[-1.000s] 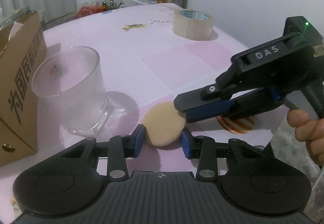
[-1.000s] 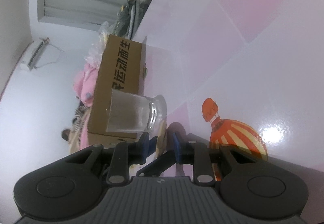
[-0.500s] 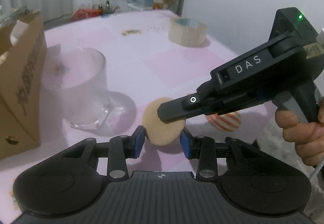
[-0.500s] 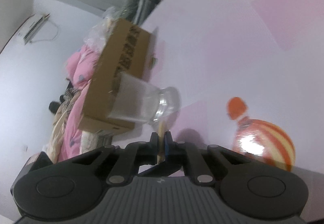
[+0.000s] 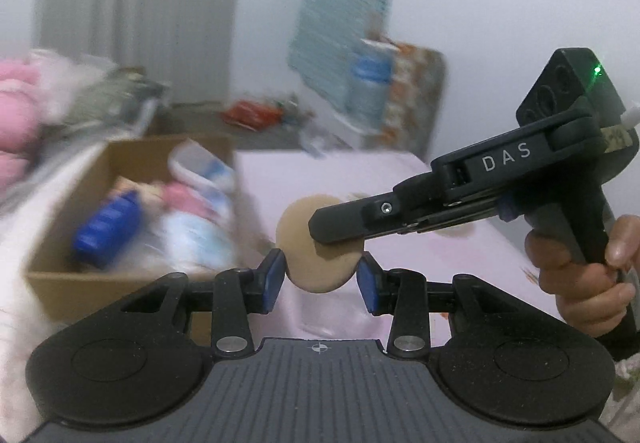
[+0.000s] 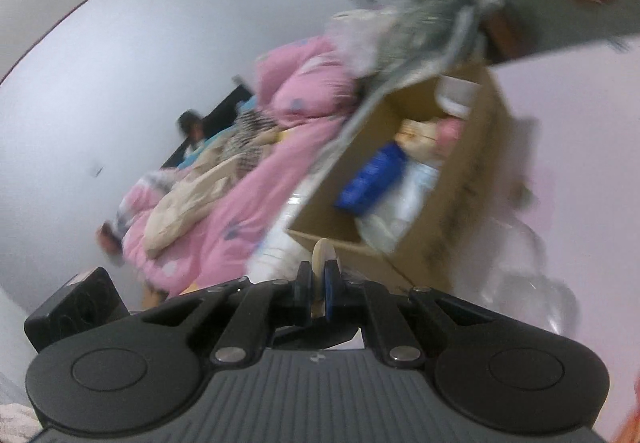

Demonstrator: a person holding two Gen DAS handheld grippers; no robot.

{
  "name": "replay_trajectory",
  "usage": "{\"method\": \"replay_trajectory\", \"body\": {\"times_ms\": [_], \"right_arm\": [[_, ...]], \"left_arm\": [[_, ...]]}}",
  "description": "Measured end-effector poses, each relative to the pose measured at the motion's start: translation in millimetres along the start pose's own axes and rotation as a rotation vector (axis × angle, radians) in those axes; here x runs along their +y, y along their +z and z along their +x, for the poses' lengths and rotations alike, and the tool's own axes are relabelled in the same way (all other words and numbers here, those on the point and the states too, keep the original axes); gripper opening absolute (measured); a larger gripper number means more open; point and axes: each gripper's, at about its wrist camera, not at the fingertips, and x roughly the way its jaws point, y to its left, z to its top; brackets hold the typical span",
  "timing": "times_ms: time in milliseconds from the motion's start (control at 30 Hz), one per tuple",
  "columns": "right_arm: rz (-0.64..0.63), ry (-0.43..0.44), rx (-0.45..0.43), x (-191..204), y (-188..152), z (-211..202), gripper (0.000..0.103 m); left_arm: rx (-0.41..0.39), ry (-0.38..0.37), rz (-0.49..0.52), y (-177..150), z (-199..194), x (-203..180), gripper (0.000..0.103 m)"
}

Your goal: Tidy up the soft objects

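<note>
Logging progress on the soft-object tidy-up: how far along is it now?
Done: several items already lie in the cardboard box. In hand: the round beige sponge, gripped by both the left gripper and the right gripper, off the table. Left: putting it away.

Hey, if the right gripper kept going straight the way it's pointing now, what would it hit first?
Probably the open brown cardboard box beyond the right gripper, which is shut on the round beige sponge pad. Blur leaves depth uncertain.
</note>
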Motion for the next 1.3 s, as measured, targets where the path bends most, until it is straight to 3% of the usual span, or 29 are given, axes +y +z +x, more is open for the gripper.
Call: {"method": "replay_trajectory", "body": {"times_ms": [200,367,467,600,833,1033,1167,1300], "right_arm": [[-0.068,0.044,0.110,15.4,60.1,76.6,0.016],[-0.016,0.047,0.256,-7.0,92.6,139.2,0.015],[-0.032,0.028,0.326,-13.6,96.8,163.8,0.015],[-0.051,-0.006,0.404,-19.4,98.5,192.2,0.016],[-0.034,-0.036,0.543,-29.3,94.9,240.8,0.016],[-0.077,-0.086,0.627,-25.2,87.0,274.6,0.019],[-0.117,-0.157,0.619,-25.2,88.0,277.4,0.019],[-0.127,-0.156,0.581,-21.9,90.9,262.6,0.020]], "left_arm": [[-0.008,0.130,-0.093,20.3,13.9,56.6,0.041],[0.032,0.191,-0.204,21.1,31.1,105.5,0.050],[0.039,0.195,-0.256,16.0,26.8,123.7,0.051],[0.000,0.298,-0.260,13.7,11.6,136.4,0.054],[-0.048,0.343,-0.271,16.9,0.7,148.8,0.061],[-0.043,0.359,-0.287,15.0,6.0,159.5,0.063],[-0.045,0.359,-0.294,14.5,5.0,159.9,0.063],[-0.045,0.358,-0.292,15.1,4.7,157.2,0.064]]}}
